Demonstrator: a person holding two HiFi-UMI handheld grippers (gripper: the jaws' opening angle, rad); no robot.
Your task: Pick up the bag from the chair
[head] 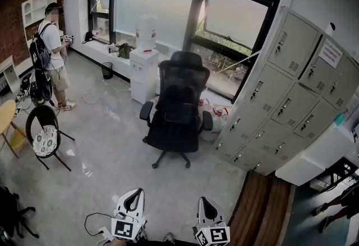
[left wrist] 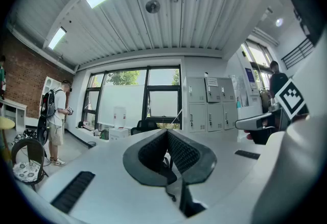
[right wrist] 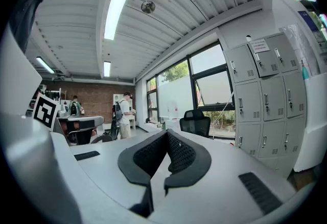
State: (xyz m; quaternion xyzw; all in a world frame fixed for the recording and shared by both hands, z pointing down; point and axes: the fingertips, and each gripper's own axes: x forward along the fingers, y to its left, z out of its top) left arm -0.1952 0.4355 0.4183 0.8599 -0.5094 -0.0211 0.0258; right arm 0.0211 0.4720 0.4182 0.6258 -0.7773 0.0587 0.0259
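A black office chair point(head: 176, 106) stands mid-room with its back turned to me, so its seat is hidden. A white bag with red handles point(head: 217, 117) shows low at the chair's right side, by the lockers; whether it rests on the seat or the floor I cannot tell. My left gripper point(head: 133, 199) and right gripper point(head: 205, 205) hang at the bottom edge, far short of the chair, both shut and empty. The left gripper point(left wrist: 166, 132) points at the distant chair point(left wrist: 145, 126). Past the right gripper point(right wrist: 166, 133) the chair point(right wrist: 196, 125) stands in front of the window.
Grey lockers point(head: 283, 93) line the right wall. A water dispenser point(head: 145, 65) stands behind the chair by the window. A person with a backpack point(head: 51, 54) stands at the left, near a small black chair with a patterned cushion point(head: 45, 137). A cable point(head: 92, 219) lies on the floor.
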